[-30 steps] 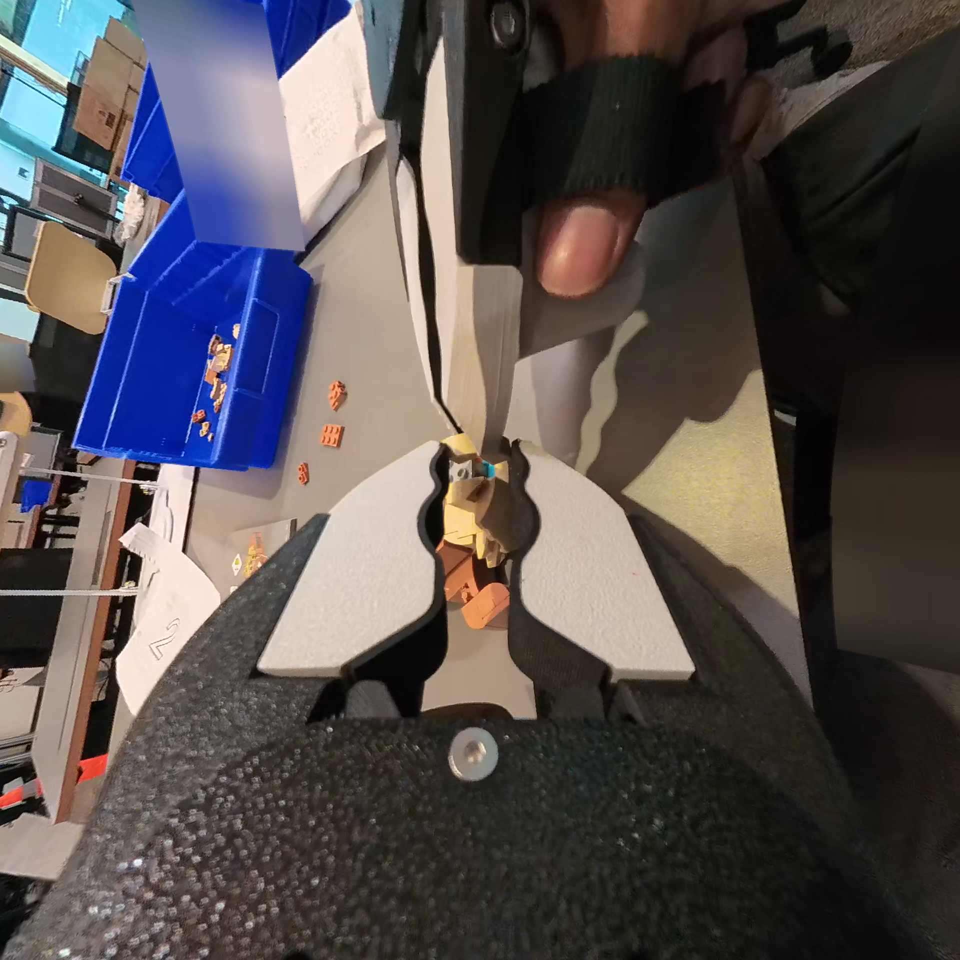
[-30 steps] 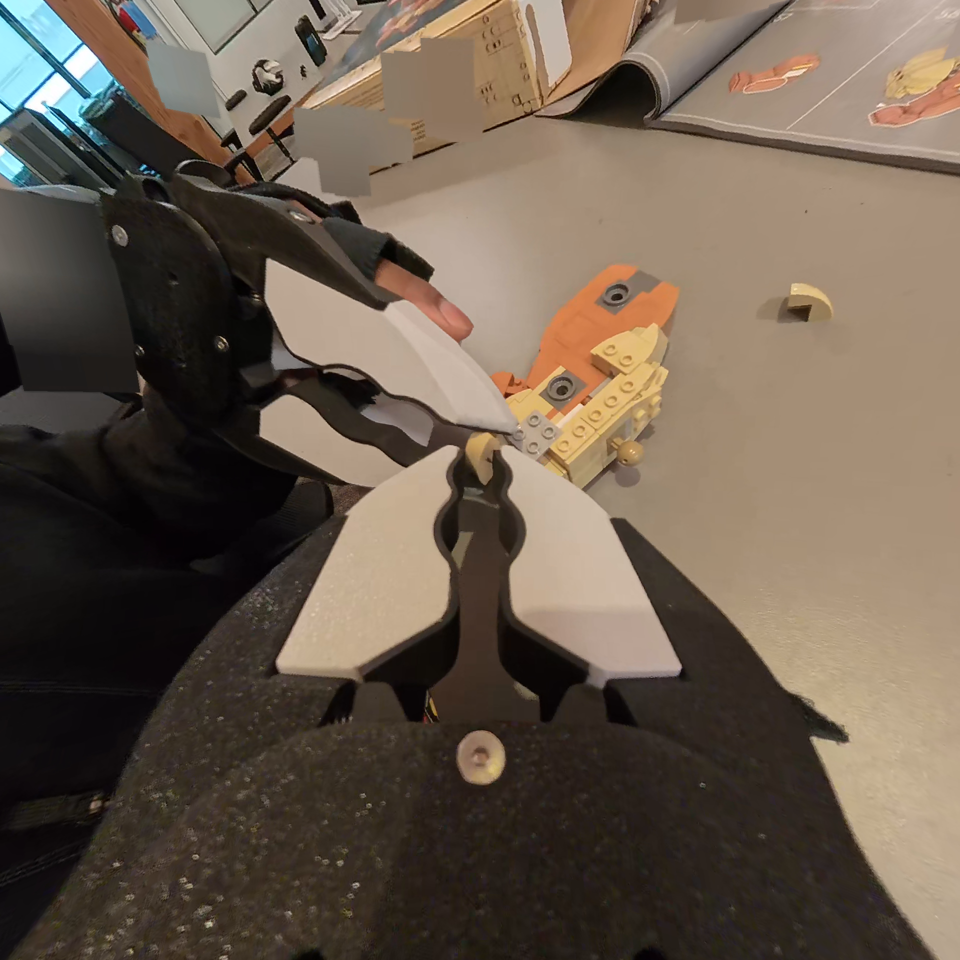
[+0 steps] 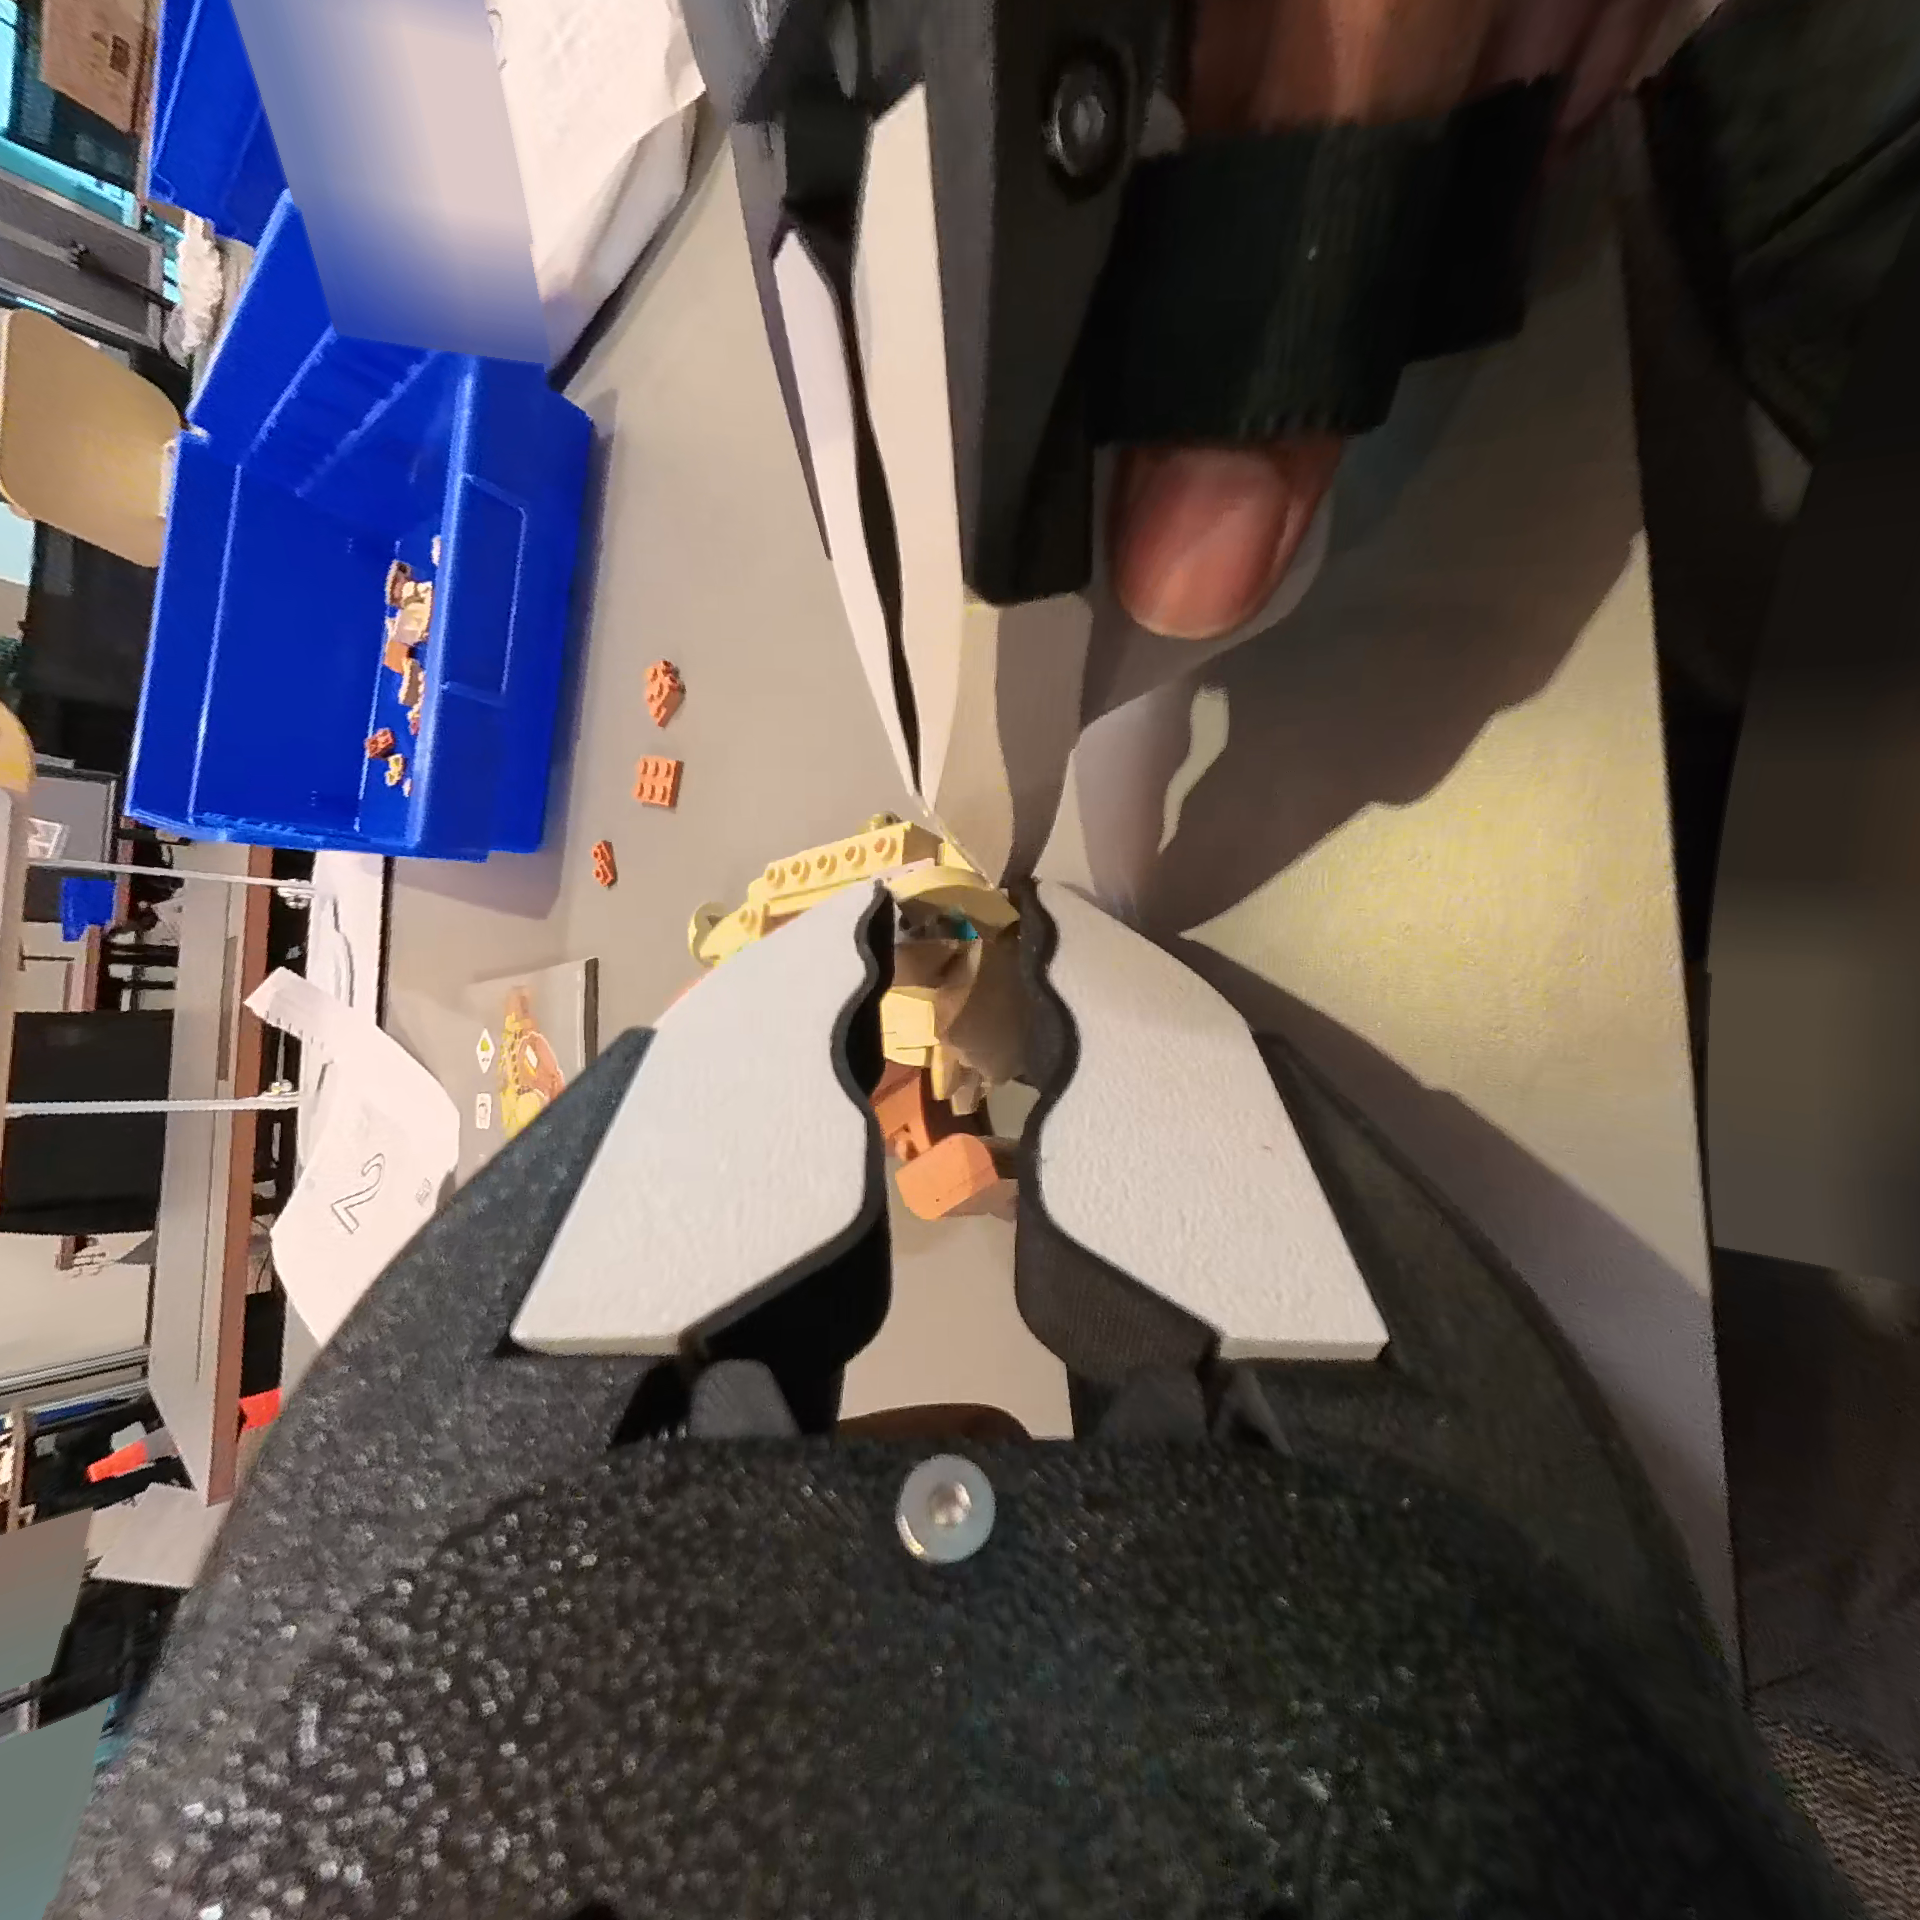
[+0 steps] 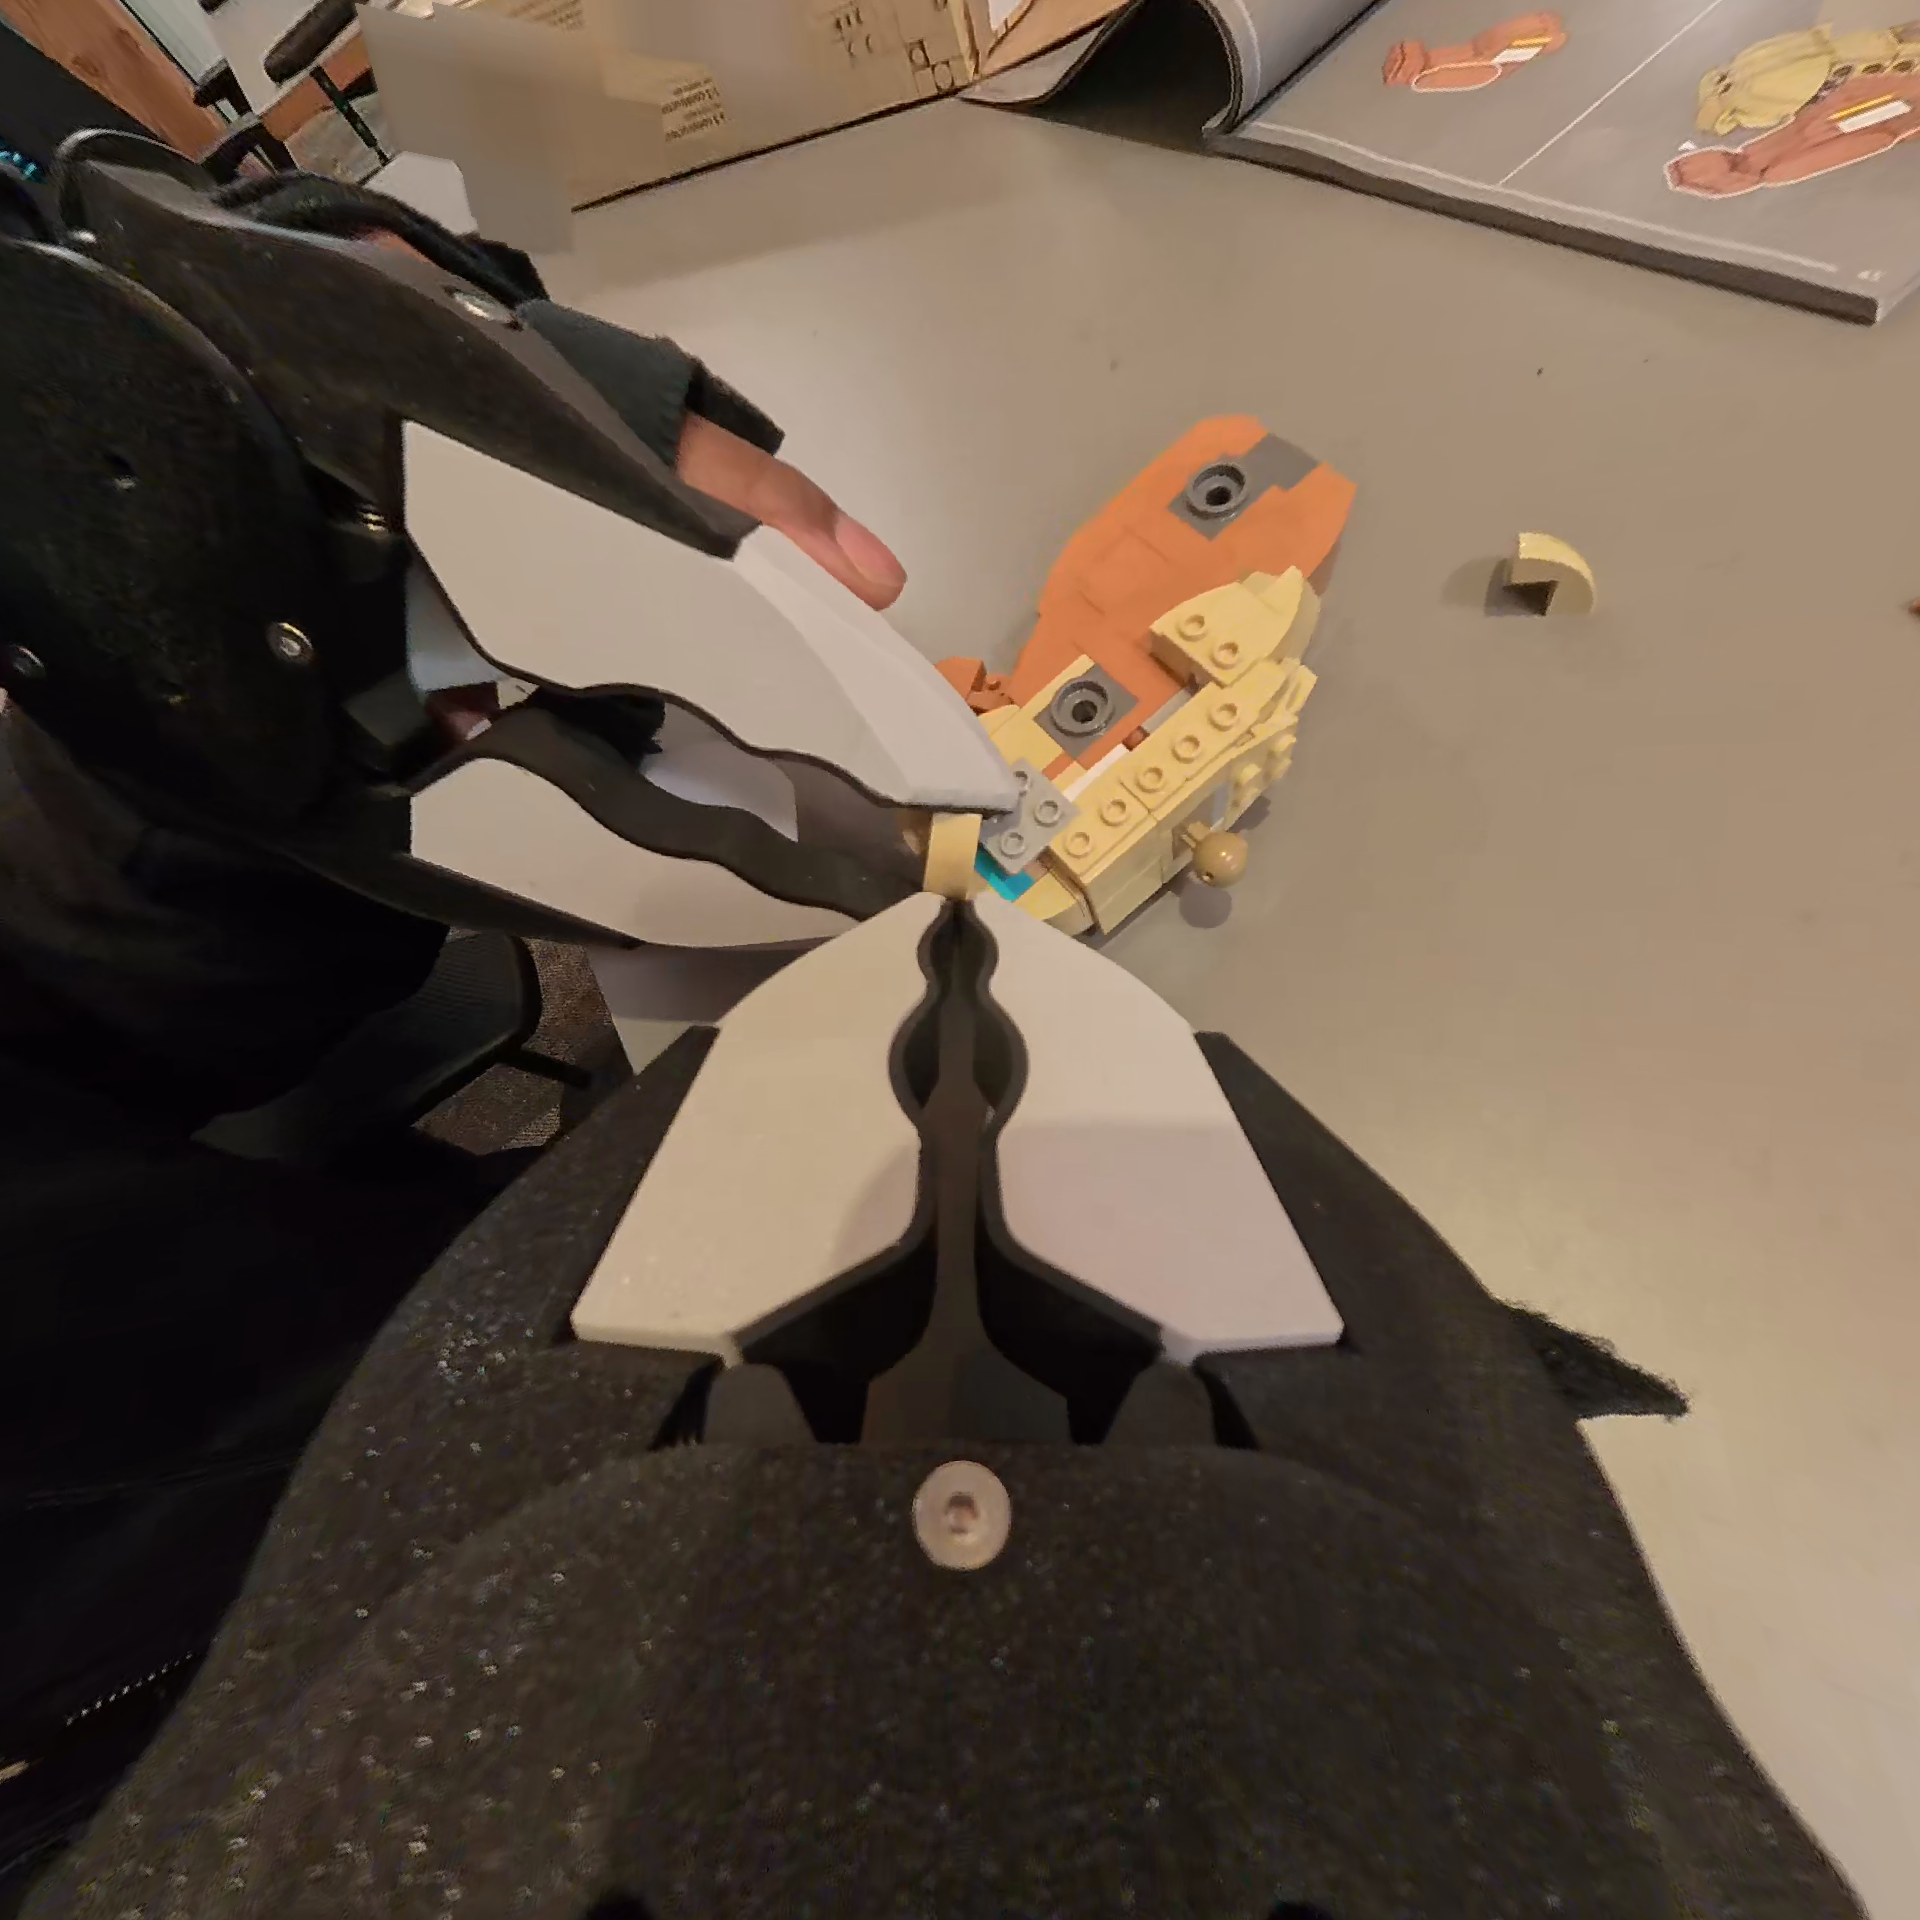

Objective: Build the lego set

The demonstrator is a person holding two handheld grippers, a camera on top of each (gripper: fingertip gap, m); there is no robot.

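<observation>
Here, blue bin [image 3: 343, 613] at ten o'clock holds loose bricks [image 3: 405, 665]; left gripper [image 3: 956, 914] clamps lego model [image 3: 935, 1039]; right gripper [image 4: 951, 906] pressed together, perhaps touching tan piece [image 4: 948, 852].

Grey worktop [image 3: 675, 582], matte, warm light patch at one side. Beyond its edge a beige chair back [image 3: 73, 436], metal shelving, bright window area. Wood-panelled wall strip [image 4: 114, 73] and black office chairs in the other view.
</observation>
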